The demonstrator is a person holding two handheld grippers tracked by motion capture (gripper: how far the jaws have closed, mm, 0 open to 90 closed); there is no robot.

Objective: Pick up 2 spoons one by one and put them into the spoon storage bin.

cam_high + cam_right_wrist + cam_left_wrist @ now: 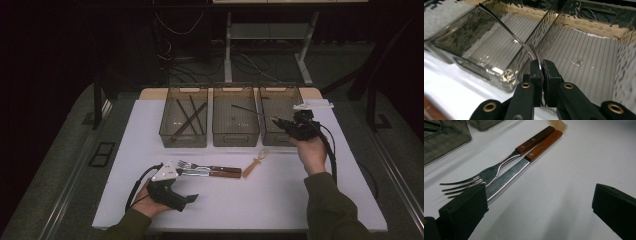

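My right gripper (276, 121) (541, 62) is shut on a thin clear plastic utensil (524, 45) (250, 112). It holds the utensil above the wall between the middle bin (235, 137) (486, 42) and the right bin (278, 138) (584, 50), with its long end over the middle bin. My left gripper (184, 186) (539, 195) is open low over the white table (260, 200). A wooden-handled fork (187, 165) (491, 173) and knife (215, 174) (509, 176) lie side by side. The knife tip is hidden behind my left jaw.
A left bin (183, 144) holds several dark sticks. A small orange plastic spoon (256, 162) lies on the table in front of the bins, right of the knife handle. A white object (314, 105) sits behind the right bin.
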